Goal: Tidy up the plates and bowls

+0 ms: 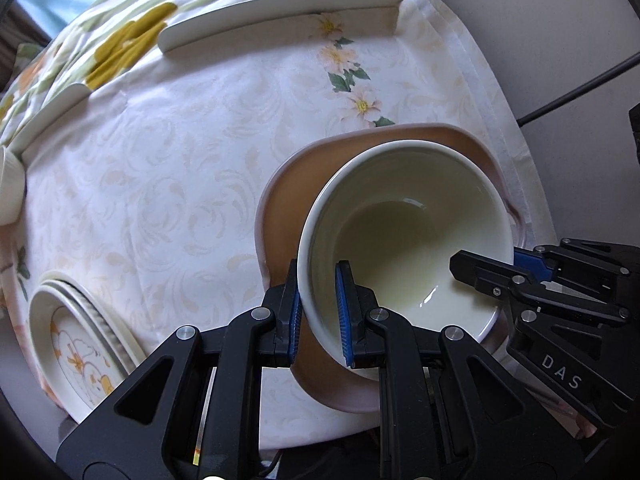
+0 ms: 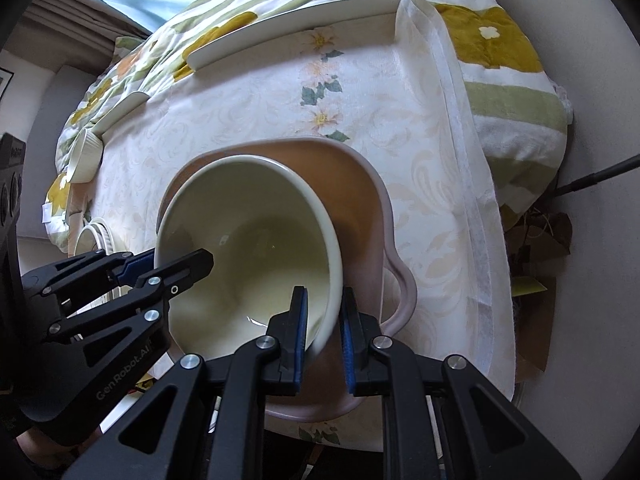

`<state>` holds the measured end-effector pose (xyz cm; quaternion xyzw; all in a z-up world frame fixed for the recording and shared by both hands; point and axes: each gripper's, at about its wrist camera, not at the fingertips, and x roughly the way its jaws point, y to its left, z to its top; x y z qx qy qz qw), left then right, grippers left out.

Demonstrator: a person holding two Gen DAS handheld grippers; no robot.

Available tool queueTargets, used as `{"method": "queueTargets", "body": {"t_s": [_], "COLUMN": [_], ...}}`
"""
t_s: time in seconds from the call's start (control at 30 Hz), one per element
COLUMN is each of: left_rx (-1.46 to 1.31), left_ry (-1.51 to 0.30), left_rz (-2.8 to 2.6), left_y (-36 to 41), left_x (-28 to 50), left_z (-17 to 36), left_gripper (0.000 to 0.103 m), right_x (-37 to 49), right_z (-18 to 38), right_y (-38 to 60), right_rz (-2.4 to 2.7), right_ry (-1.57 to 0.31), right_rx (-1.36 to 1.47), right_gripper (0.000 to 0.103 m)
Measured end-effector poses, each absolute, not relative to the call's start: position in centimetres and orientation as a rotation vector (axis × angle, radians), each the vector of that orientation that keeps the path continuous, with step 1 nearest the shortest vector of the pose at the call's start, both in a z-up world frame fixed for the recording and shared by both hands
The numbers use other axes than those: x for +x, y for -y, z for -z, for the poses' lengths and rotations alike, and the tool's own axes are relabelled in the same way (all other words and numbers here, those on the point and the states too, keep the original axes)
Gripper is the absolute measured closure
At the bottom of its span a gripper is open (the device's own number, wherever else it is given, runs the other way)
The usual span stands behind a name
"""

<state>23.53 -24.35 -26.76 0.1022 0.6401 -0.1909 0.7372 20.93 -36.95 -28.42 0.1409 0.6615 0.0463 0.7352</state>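
A cream bowl [image 1: 404,236] sits inside a wider pink-brown dish [image 1: 292,200] on the white tablecloth. My left gripper [image 1: 318,312] is shut on the bowl's near-left rim, one finger inside and one outside. My right gripper [image 2: 324,336] is shut on the bowl's [image 2: 248,240] opposite rim in the same way, above the pink-brown dish [image 2: 352,184]. Each gripper shows in the other's view: the right one [image 1: 516,268] at the right, the left one [image 2: 160,264] at the left.
A long white plate [image 1: 280,12] lies at the far edge. Stacked patterned plates [image 1: 80,344] lie near left. A ribbed white ramekin [image 2: 86,152] and another white dish [image 1: 52,108] stand at the left. The table's right edge [image 2: 488,240] is close.
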Motion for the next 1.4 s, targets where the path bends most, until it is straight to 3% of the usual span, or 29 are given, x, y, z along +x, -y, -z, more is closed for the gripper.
{"method": "queueTargets", "body": {"t_s": [0.73,1.33,1.4], "left_rx": [0.324,0.294,0.284], "left_ry": [-1.382,-1.315,-1.311], "left_rz": [0.412,0.425,0.432], "left_y": [25.4,24.8,24.7], "left_x": [23.3,22.6,22.4], "left_z": [26.7,24.0,23.8], "left_gripper": [0.089,0.088,0.084], "right_x": [21.1,19.5,19.3], "right_z": [28.6,25.1,24.9], "right_y": [36.0,37.6,37.8], "right_rz": [-0.067,-0.132,-0.139], "right_ry": [-1.504,-1.393,-1.385], "right_rx": [0.277,0.277,0.279], "right_gripper": [0.089,0.088,0.088]}}
